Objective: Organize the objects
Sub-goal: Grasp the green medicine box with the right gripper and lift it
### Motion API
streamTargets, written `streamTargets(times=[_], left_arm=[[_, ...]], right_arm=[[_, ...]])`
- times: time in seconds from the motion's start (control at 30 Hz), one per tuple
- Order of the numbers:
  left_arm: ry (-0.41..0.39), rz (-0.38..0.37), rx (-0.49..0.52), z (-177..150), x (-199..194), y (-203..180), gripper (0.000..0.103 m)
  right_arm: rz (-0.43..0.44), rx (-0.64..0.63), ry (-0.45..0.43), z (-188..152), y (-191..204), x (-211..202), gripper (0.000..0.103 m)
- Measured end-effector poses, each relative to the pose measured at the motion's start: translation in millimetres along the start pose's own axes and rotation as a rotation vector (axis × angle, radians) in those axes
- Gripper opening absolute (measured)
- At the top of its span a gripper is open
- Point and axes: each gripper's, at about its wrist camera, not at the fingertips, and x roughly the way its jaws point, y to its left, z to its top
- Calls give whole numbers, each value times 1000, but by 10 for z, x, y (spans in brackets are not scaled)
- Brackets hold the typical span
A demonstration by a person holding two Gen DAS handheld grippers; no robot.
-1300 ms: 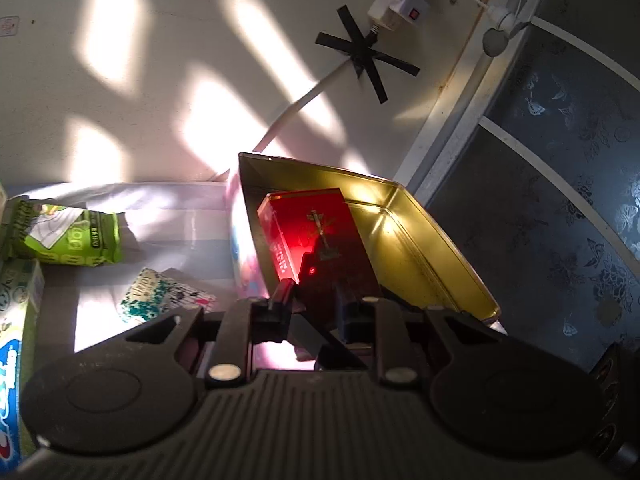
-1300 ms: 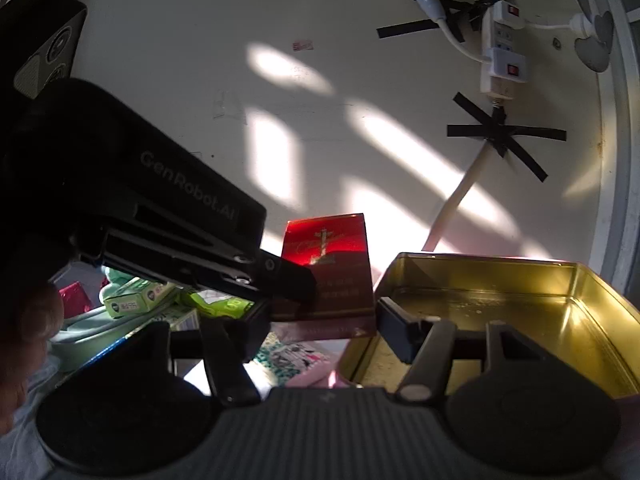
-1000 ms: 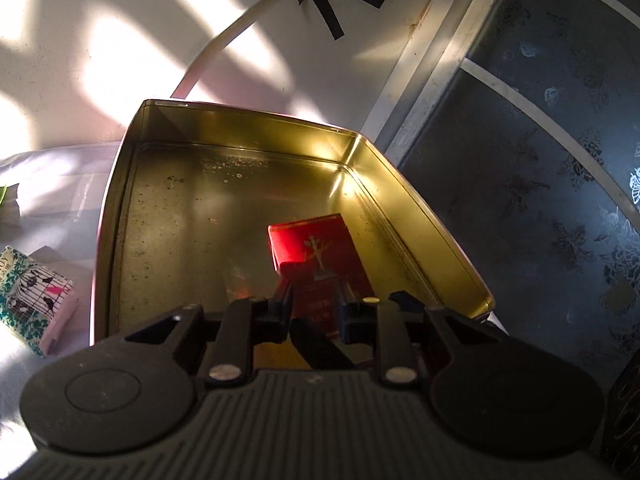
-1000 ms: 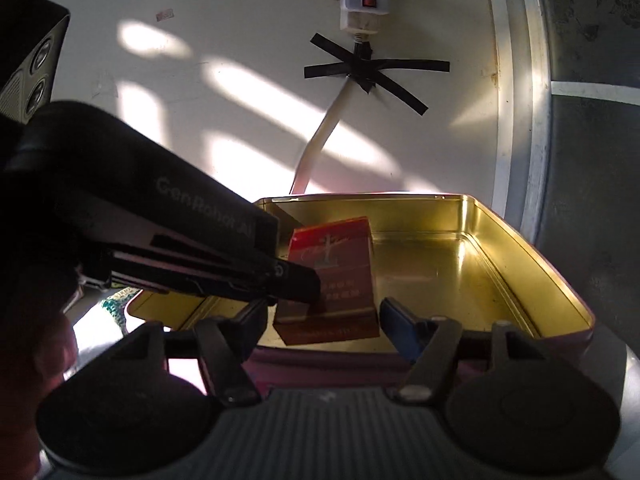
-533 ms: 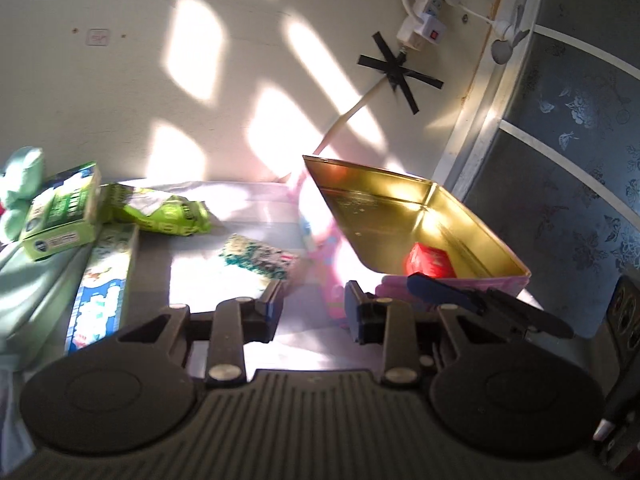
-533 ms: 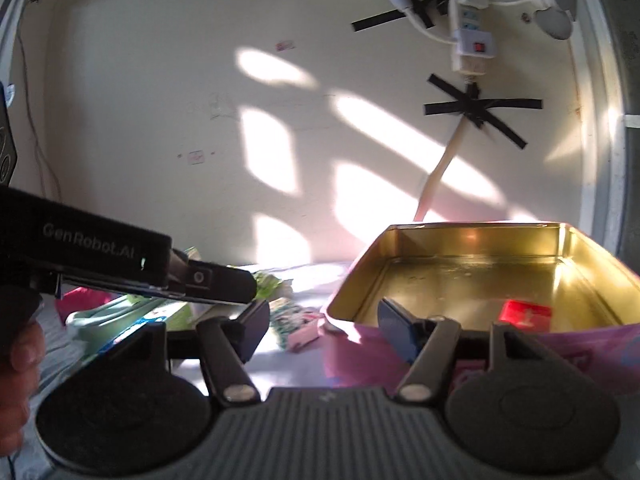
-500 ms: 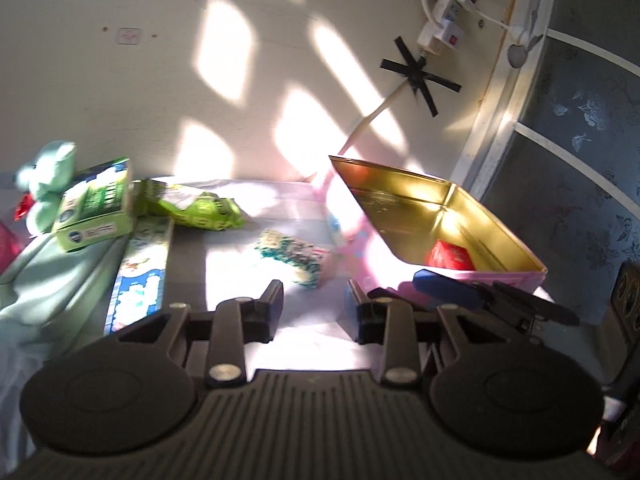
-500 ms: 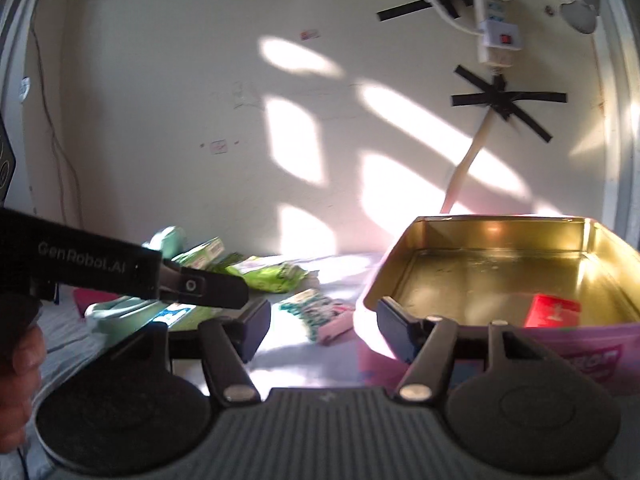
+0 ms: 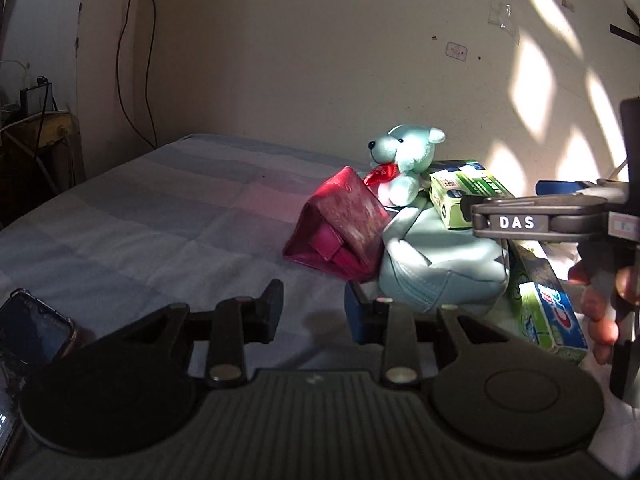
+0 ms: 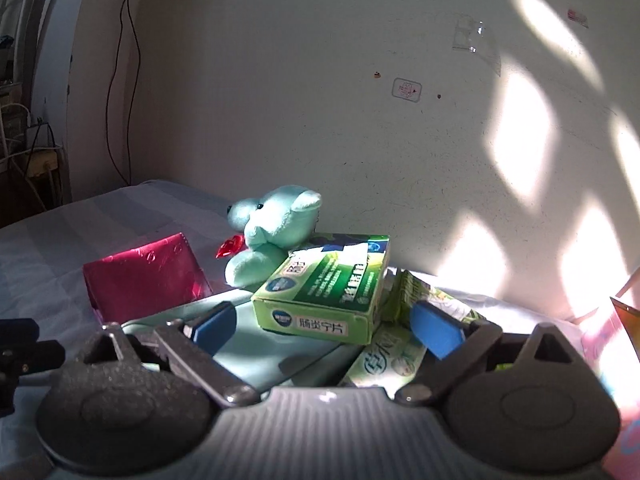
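With our right gripper [image 10: 324,326] opening around the green box [image 10: 326,294] at centre frame and our left gripper [image 9: 314,308] nearly closed on nothing, we risk toppling the teddy bear [image 10: 272,232] leaning just behind.

- My left wrist camera is looking low across the bed [image 9: 140,216] toward the wall, sitting further back.
- My right wrist camera is sitting closer, facing the same pile.
- Both are catching the teddy bear [image 9: 404,160] [image 10: 276,224], green box [image 9: 464,196] [image 10: 332,284] and red pouch [image 9: 340,228] [image 10: 148,280].

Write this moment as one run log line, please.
left gripper: empty, nearly closed | right gripper: opening, empty, facing green box | teddy behind box
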Motion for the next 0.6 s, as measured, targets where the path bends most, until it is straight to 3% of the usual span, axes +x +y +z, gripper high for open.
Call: streamTargets(times=[0.17,0.23,0.27,0.33,0.4,0.43,0.6], left_arm=[[-15,-44,-27,-21,26,36,38],[-17,-56,-18,-28,24,12,39],[-21,-58,-17,-31,15,-3,39],[-26,-58,-21,-42,-5,-1,41],[-30,-59,-27,-46,-5,14,41],[-33,-59,-29,-52,-11,9,41],[-28,-77,-36,-15,-72,-17,43]], right_arm=[[-10,35,101,142,23,385,103],[-1,26,115,155,5,410,96],[6,23,120,156,-4,408,87],[17,23,124,150,-23,380,86],[61,46,172,120,-106,338,10],[88,85,183,93,-174,299,6],[124,115,174,-131,-476,-113,5]])
